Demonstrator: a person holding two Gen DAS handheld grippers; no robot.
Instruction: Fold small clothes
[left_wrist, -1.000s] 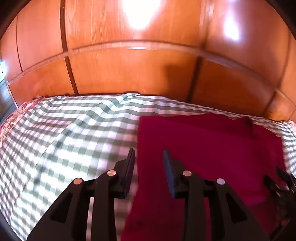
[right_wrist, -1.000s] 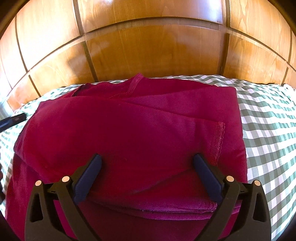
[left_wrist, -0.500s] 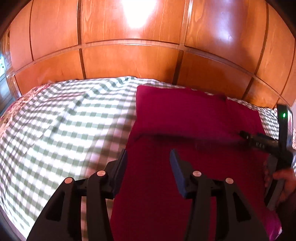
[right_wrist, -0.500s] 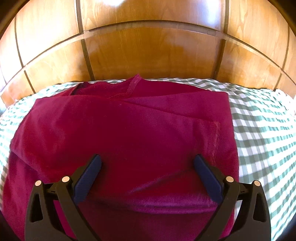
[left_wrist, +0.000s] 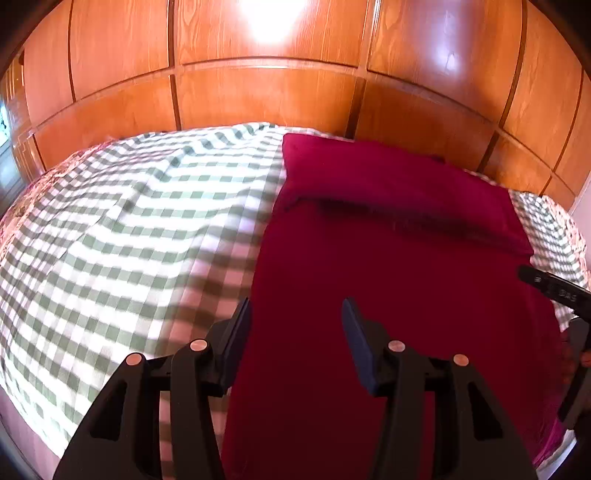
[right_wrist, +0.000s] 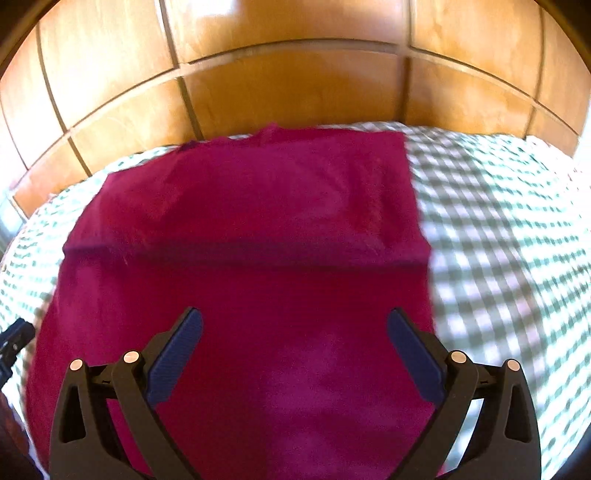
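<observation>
Two grippers, both empty. Left gripper (left_wrist: 295, 332) has its jaws partly open, nothing between them, hanging above the left edge of the shirt (left_wrist: 388, 277). One finger sits over the cloth (left_wrist: 129, 240), the other over red fabric. Right gripper (right_wrist: 295, 343) is wide open, also gripping nothing, centred over the near half of the shirt in its own view.

Shirt is dark red, lying flat on the green-checked cloth, far end close to the wood panelling (left_wrist: 277, 96). A crosswise fold line runs the full width: the far part is doubled over, leaving a raised edge with a shadow under it. Side edges look straight and roughly parallel, so I'd guess sleeves are tucked in; can't confirm, right view is motion-blurred.

Why they sit like this, as I read it: each gripper is over its own side of the near half, lined up to take the two near corners. A symmetric grab keeps the hem square when it's carried toward the far edge.

Progress: roughly midway, one crosswise fold in, near half still single-layer and long.

Risk: pinching the checked cloth along with the shirt on the left side, since that gripper straddles the boundary.
</observation>
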